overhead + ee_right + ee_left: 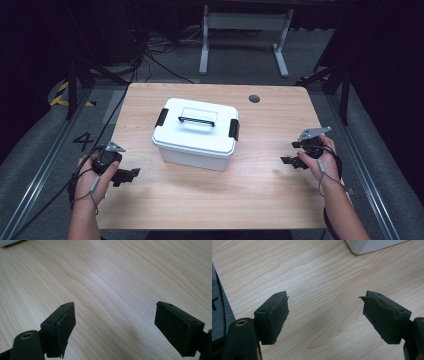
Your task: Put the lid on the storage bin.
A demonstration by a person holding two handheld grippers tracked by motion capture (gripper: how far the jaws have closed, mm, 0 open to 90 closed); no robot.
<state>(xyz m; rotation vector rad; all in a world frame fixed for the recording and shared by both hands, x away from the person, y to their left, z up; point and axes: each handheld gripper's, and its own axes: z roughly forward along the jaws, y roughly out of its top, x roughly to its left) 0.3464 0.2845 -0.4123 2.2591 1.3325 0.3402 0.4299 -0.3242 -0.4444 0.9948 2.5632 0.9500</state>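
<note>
Wooden table (210, 200) carries a white box (196, 132) at its middle, latches closed and untouched, while left gripper (125, 175) and right gripper (292, 161) wait spread near opposite side edges.

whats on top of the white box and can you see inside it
On the white plastic box sits its closed white lid with a black handle, held by black side latches. The lid covers the inside, so the contents cannot be seen.

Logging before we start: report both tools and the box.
Left tool open, empty. Right tool open, empty. White lidded box mid-table, latches down, untouched. Nothing between tools and box.
</note>
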